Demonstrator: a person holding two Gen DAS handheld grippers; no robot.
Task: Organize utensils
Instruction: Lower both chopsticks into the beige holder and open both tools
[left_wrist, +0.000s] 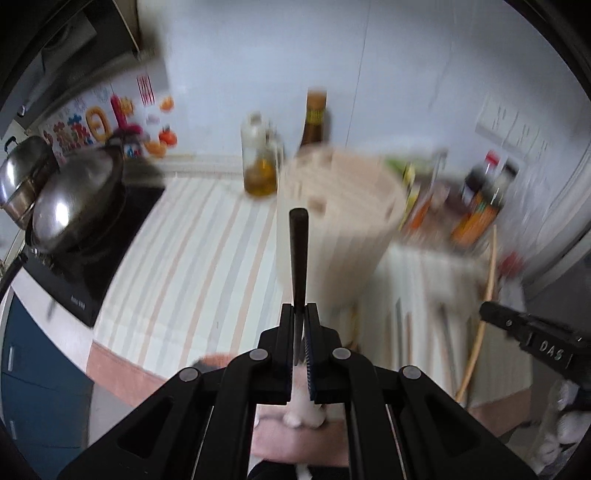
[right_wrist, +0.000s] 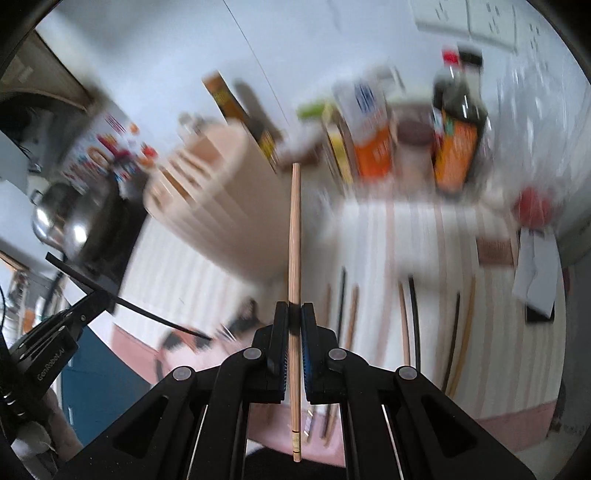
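Pale wood, slotted: utensil holder (left_wrist: 338, 221), cylindrical, standing on the striped tabletop (left_wrist: 192, 258) in front of the bottles along the wall. Its top openings are blurred in both views; contents cannot be told.

Item, left: dark chopstick (left_wrist: 298, 258), pinched between the closed pads of the left hand-held gripper (left_wrist: 300, 325), pointing forward towards the holder, tip just short of the near rim as seen from the left wrist.

Item, right: light wooden chopstick (right_wrist: 294, 277), clamped in the right hand-held gripper (right_wrist: 294, 332), jaws narrow on the shaft near its middle; the banded end hangs below the jaws, the other end points towards the holder and the bottles.

Items, loose: several more chopsticks (right_wrist: 410, 317), dark and pale, lying apart on the tabletop right of the holder.

Adjacent: lidded pot (left_wrist: 77, 199) on a black cooktop at far left; oil bottle (left_wrist: 258, 162) behind the holder.

Step in hand, as judged: carriage of one chopstick per gripper towards the holder, neither yet inserted.

Next move calls for: tipping each stick closer to upright, centring its end over an opening, lowering, then releasing. Heavy blur suggests quick motion; slowing near the rim seems prudent, since the two grippers converge on one target.
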